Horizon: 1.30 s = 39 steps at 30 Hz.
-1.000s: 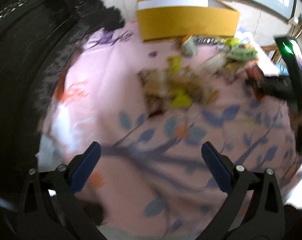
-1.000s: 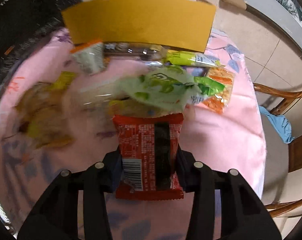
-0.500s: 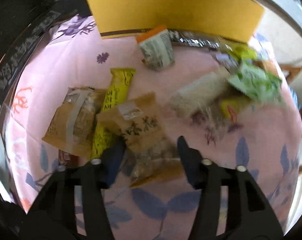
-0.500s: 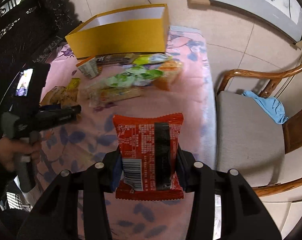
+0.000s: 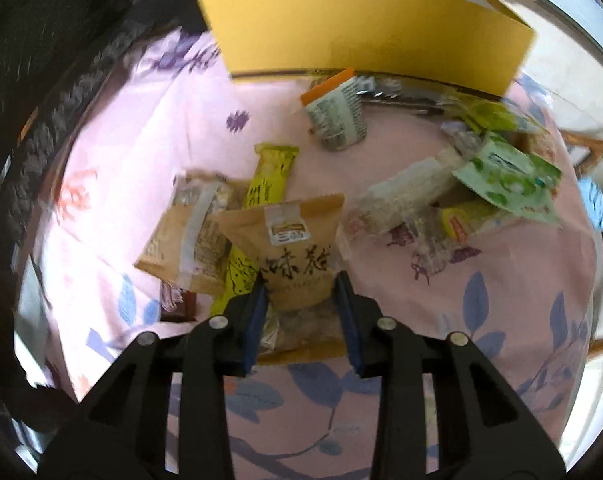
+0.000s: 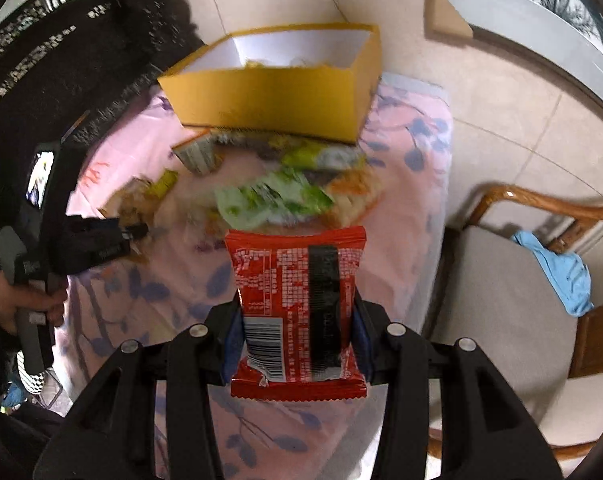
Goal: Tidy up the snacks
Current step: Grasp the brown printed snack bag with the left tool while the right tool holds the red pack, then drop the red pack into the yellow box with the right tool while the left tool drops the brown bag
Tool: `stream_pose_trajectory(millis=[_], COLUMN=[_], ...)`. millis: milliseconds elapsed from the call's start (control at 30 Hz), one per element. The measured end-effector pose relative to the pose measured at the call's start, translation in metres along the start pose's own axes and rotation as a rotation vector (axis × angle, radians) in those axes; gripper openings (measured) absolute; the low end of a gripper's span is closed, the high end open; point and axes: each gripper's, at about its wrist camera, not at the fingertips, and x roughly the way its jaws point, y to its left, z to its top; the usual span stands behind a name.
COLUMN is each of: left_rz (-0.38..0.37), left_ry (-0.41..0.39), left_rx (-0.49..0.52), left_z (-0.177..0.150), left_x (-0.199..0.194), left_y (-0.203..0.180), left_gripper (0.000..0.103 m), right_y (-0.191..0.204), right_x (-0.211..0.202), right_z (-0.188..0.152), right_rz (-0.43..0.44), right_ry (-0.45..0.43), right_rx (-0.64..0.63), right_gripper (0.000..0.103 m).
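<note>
My left gripper [image 5: 300,280] points steeply down at a pile of snacks. Its jaws are closing, and the blue pads press both sides of a brown paper snack bag [image 5: 289,240] with black characters. The bag lies over a yellow bar [image 5: 269,176] and a tan packet [image 5: 189,232]. My right gripper [image 6: 297,304] hangs above the table, shut on a red snack packet [image 6: 293,264] held upright. An open yellow box [image 6: 273,100] stands at the far end of the table, also seen as the yellow box [image 5: 365,40]. The left gripper [image 6: 133,232] shows at the left, held by a hand [image 6: 21,304].
On the pink floral tablecloth [image 5: 501,300] lie an orange-topped white packet [image 5: 337,112], a clear cracker packet [image 5: 405,192] and a green packet [image 5: 505,176]. A wooden chair [image 6: 501,300] with a blue cloth [image 6: 561,272] stands right of the table. Dark furniture lines the left side.
My left gripper swung over the snack pile and drew its jaws in from wide open onto the brown bag. My right gripper rose and pulled back, still holding the red packet.
</note>
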Motion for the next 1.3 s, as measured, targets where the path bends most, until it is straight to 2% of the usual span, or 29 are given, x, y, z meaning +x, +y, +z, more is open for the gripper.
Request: stream_pose_trajectory(millis=[67, 167, 433, 533, 633, 733, 867, 967, 1033, 1233, 1300], left_rz=[0.007, -0.014, -0.076, -0.113, -0.12, -0.17, -0.122, -0.142, -0.106, -0.042, -0.058], left_ry=[-0.021, -0.042, -0.197, -0.256, -0.316, -0.409, -0.497, -0.514, -0.518, -0.472, -0.461], left_rx=[0.055, 0.083, 0.13, 0.132, 0.147, 0.125, 0.106, 0.093, 0.123, 0.159, 0.144], left_z=[-0.002, 0.001, 0.024, 0.036, 0.05, 0.078, 0.12, 0.152, 0.171, 0.215, 0.222], left_x=[-0.012, -0.026, -0.075, -0.095, -0.112, -0.132, -0.142, -0.142, -0.135, -0.091, -0.079], left_y=[-0.005, -0.002, 0.02, 0.032, 0.04, 0.054, 0.064, 0.073, 0.073, 0.069, 0.067], left_gripper=[0.034, 0.034, 0.034, 0.034, 0.034, 0.034, 0.034, 0.034, 0.034, 0.034, 0.034], right_y=[0.003, 0.01, 0.038, 0.053, 0.065, 0.069, 0.068, 0.059, 0.053, 0.053, 0.051], right_x=[-0.004, -0.011, -0.043, -0.06, -0.08, -0.091, -0.098, -0.093, -0.083, -0.039, -0.021], right_z=[0.004, 0.01, 0.022, 0.033, 0.057, 0.087, 0.133, 0.171, 0.194, 0.235, 0.245], right_rz=[0.014, 0.03, -0.035, -0.067, -0.11, -0.09, -0.124, -0.129, -0.121, -0.096, -0.092], right_ry=[-0.015, -0.043, -0.131, -0.193, -0.304, -0.443, -0.55, -0.565, -0.563, -0.534, -0.517], right_rx=[0.006, 0.027, 0.093, 0.107, 0.114, 0.133, 0.099, 0.084, 0.074, 0.065, 0.074], right_gripper=[0.045, 0.045, 0.045, 0.045, 0.045, 0.045, 0.045, 0.045, 0.045, 0.045, 0.045])
